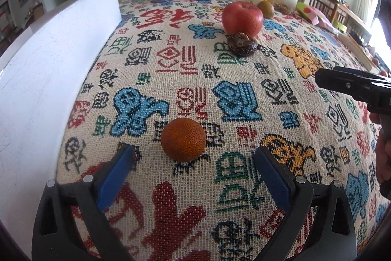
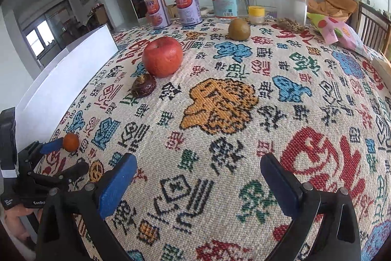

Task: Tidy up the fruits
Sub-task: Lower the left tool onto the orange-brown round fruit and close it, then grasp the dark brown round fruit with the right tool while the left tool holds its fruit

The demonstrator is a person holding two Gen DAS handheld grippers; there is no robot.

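Your left gripper point(image 1: 194, 153) is wide open, holding nothing. The orange point(image 1: 183, 139) sits on the cloth point(image 1: 171, 70) just ahead of the blue pads point(image 1: 114, 176), roughly centred in the gap but nearer the left pad; it touches neither. From the right wrist view the orange point(image 2: 71, 142) looks to be right at a left-gripper pad tip, but contact can't be confirmed there.

Your right gripper point(image 2: 198, 163) is also wide open and has nothing in it; only bare cloth lies between its fingers. It is well apart from all the fruit.

Other fruit: apple point(image 1: 242, 17) further up the cloth, with a dark brown wrinkled fruit point(image 1: 242, 44) touching or just in front of it. Kiwi point(image 2: 239, 29) lies beyond, near the jars point(image 2: 226, 1) and cans point(image 2: 171, 10) along the far edge.

White board point(image 1: 48, 70) stands upright along the cloth's left side, near the orange.
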